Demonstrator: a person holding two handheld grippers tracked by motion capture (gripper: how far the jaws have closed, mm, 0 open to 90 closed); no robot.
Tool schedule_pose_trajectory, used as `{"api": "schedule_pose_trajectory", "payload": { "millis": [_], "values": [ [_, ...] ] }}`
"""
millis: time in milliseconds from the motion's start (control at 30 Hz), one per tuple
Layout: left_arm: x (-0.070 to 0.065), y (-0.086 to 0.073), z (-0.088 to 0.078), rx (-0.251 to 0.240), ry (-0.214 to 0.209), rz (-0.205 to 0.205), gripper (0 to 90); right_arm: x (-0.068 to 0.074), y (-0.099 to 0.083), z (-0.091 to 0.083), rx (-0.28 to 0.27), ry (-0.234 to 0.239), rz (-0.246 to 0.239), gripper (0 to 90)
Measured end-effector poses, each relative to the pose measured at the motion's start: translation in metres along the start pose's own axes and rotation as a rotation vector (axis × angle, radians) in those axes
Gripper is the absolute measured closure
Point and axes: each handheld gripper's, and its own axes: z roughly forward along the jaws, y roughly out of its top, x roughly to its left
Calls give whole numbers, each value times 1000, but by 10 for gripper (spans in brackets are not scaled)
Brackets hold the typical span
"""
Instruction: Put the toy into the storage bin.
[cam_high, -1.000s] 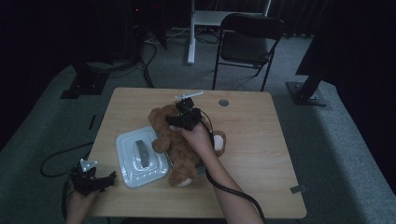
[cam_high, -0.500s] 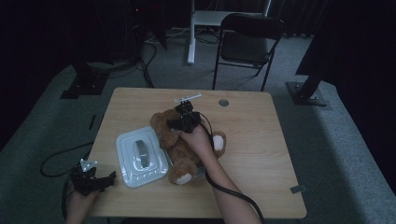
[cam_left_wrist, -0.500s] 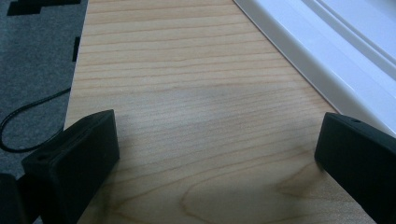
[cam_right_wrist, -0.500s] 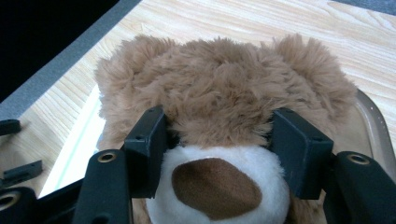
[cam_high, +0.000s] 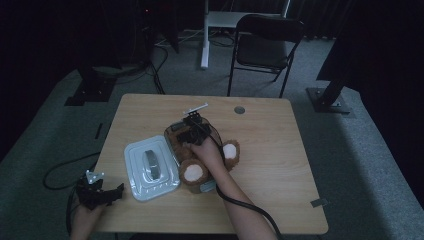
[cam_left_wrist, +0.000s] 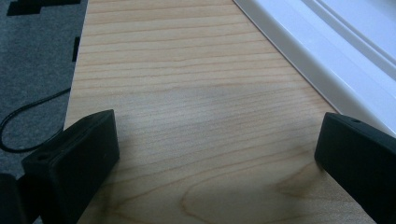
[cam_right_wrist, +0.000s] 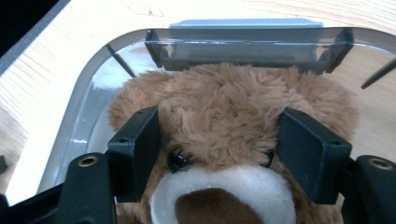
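Tongs, right (cam_right_wrist: 219, 154): jaws set on either side of the one brown teddy bear's (cam_right_wrist: 224, 126) head, pressing into the fur at both temples, grasping it; in the high view these tongs (cam_high: 192, 131) sit at frame centre.
Tongs, left (cam_left_wrist: 215, 154): jaws spread wide with bare wood between them, grasping nothing; in the high view they (cam_high: 97, 192) are at the lower left, at the worktop's near left corner.
Teddy bear (cam_high: 200, 160): one, at the middle of the worktop (cam_high: 280, 150), head inside a clear container, two pale-soled feet toward the bottom of the frame.
Container (cam_right_wrist: 84, 112): one, clear plastic with a grey latch on the rim at the top of the right gripper view.
Lid (cam_high: 150, 167): one, white, flat on the worktop just left of the bear.
Chair (cam_high: 265, 45): one, dark, folding, beyond the worktop at upper centre.
Hands: two, entering from the bottom edge.
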Motion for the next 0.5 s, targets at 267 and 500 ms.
{"api": "schedule_pose_trajectory", "payload": {
  "millis": [267, 500],
  "values": [
    [0, 0, 0, 0, 0, 0, 6, 4, 4, -22, -34, 50, -9, 304],
    [0, 0, 0, -3, 2, 0, 6, 6, 5, -53, -96, 65, -41, 304]
  ]
}}
